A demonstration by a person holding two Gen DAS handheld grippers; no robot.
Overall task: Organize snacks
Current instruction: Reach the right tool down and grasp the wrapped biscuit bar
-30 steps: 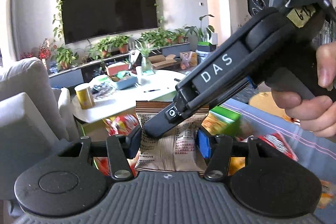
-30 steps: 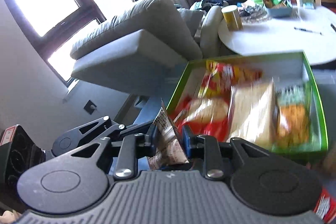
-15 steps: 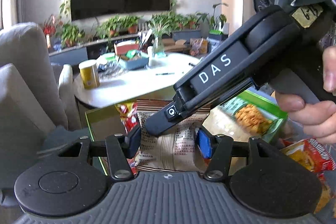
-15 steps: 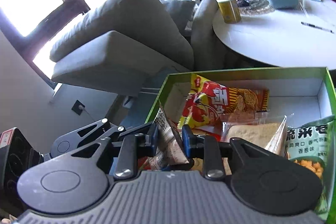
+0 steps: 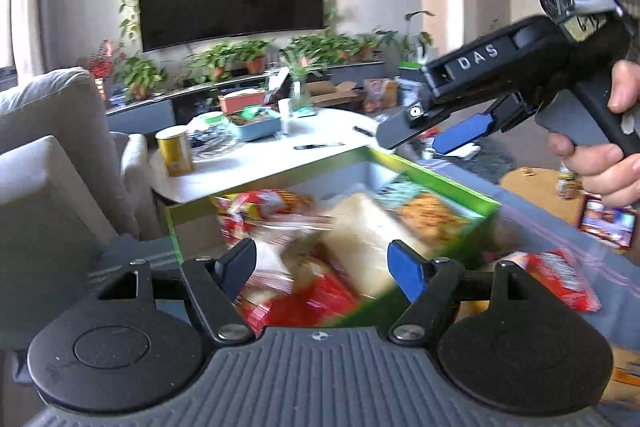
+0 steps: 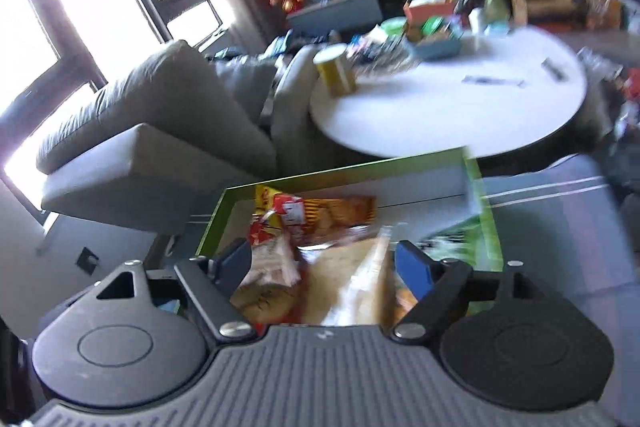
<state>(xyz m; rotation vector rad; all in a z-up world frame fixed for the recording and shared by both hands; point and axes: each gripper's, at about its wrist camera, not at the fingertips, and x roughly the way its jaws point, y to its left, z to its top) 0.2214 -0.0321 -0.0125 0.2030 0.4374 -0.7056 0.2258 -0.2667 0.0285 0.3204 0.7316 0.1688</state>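
A green-rimmed box [image 5: 440,179] holds several snack bags, red, tan and green, blurred by motion. It also shows in the right wrist view [image 6: 344,169]. My left gripper [image 5: 322,265] is open and empty, just above the box's near side. My right gripper [image 6: 322,265] is open and empty above the box. In the left wrist view the right gripper [image 5: 436,139] hangs open above the box's far right corner. The tan snack bag [image 6: 272,269] lies in the box among the others.
A red snack bag [image 5: 560,279] and another packet [image 5: 608,223] lie on the blue-grey cloth right of the box. A round white table [image 6: 460,107] with a yellow can [image 6: 336,75] stands beyond. A grey sofa [image 6: 160,119] is at the left.
Both grippers have opened and let go of the tan snack bag, which now lies in the box. The right gripper has lifted up and away to the right.
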